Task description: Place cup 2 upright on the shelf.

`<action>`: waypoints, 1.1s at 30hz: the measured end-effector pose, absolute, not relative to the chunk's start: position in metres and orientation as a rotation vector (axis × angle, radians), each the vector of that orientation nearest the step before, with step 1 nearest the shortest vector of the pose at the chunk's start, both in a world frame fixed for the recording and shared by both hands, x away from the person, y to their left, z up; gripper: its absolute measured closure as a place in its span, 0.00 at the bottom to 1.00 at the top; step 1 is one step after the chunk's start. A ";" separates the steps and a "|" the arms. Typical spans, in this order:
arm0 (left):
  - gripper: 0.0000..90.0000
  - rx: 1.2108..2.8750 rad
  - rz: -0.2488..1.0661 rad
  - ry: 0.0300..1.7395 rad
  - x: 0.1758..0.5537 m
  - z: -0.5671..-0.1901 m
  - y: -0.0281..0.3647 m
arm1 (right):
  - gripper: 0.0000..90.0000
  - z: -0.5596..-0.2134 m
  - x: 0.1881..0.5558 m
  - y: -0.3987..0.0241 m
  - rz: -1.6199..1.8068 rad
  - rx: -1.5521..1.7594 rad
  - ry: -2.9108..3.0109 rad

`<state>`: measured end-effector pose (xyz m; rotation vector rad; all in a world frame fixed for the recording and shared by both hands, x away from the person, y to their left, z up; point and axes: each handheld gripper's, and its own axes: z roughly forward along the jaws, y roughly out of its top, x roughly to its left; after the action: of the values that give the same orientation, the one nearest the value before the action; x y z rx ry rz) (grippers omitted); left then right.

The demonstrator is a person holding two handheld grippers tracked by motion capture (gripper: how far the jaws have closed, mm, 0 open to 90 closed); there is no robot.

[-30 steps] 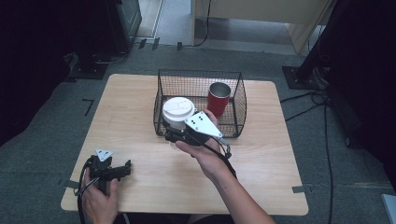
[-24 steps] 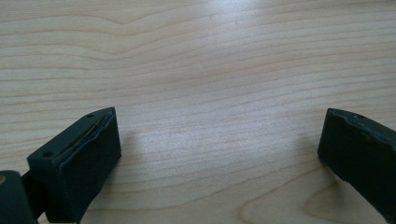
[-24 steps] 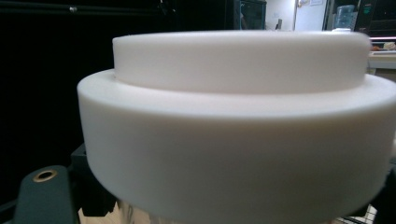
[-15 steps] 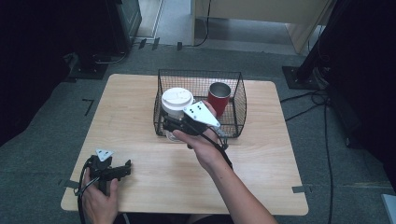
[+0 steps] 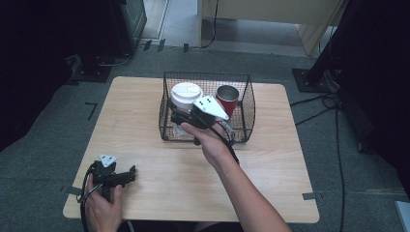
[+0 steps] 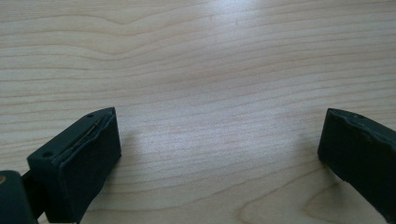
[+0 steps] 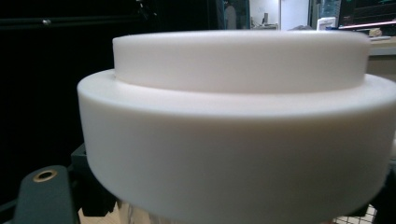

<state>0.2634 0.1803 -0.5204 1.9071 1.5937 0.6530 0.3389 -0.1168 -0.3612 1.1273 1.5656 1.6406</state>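
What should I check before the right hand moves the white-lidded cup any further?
1. Grip: the right tongs are closed around the white-lidded cup, just under its lid: ok.
2. Cup upright: the lid looks level in the right gripper view: ok.
3. Height over the wire basket: whether the cup's bottom is above the rim is hidden: cannot tell.
4. Red cup: it stands upright in the basket, apart from the white cup: ok.
5. Left tongs: open, resting on the bare table at its near left corner, out of the way: ok.
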 end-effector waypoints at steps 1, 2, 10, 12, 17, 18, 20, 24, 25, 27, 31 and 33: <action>0.00 1.908 0.653 1.594 0.263 -0.520 0.180 | 0.17 -0.361 0.340 -0.117 1.635 1.127 1.567; 0.00 1.909 0.652 1.593 0.263 -0.520 0.180 | 0.17 -0.362 0.342 -0.117 1.632 1.131 1.562; 0.00 1.908 0.653 1.593 0.263 -0.520 0.180 | 0.17 -0.364 0.357 -0.117 1.602 1.161 1.550; 0.00 1.907 0.654 1.593 0.263 -0.521 0.180 | 0.17 -0.365 0.361 -0.118 1.600 1.174 1.543; 0.00 1.908 0.655 1.593 0.263 -0.521 0.180 | 0.17 -0.368 0.375 -0.118 1.577 1.209 1.534; 0.00 1.907 0.655 1.593 0.263 -0.521 0.180 | 0.17 -0.369 0.378 -0.117 1.567 1.215 1.535; 0.00 1.908 0.654 1.593 0.263 -0.520 0.180 | 0.17 -0.370 0.384 -0.115 1.549 1.222 1.534; 0.00 1.908 0.654 1.593 0.263 -0.520 0.180 | 0.17 -0.374 0.394 -0.111 1.517 1.229 1.509; 0.00 1.908 0.655 1.593 0.263 -0.520 0.180 | 0.17 -0.375 0.397 -0.110 1.501 1.226 1.502; 0.00 1.908 0.655 1.592 0.263 -0.520 0.180 | 0.17 -0.378 0.401 -0.108 1.482 1.229 1.495; 0.00 1.908 0.655 1.593 0.263 -0.521 0.180 | 0.17 -0.385 0.410 -0.105 1.460 1.251 1.486; 0.00 1.908 0.654 1.593 0.263 -0.520 0.180 | 0.17 -0.389 0.413 -0.104 1.443 1.260 1.484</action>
<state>0.2634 0.1804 -0.5205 1.9078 1.5930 0.6544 0.4131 -0.1040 -0.3885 1.2602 1.4843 1.4434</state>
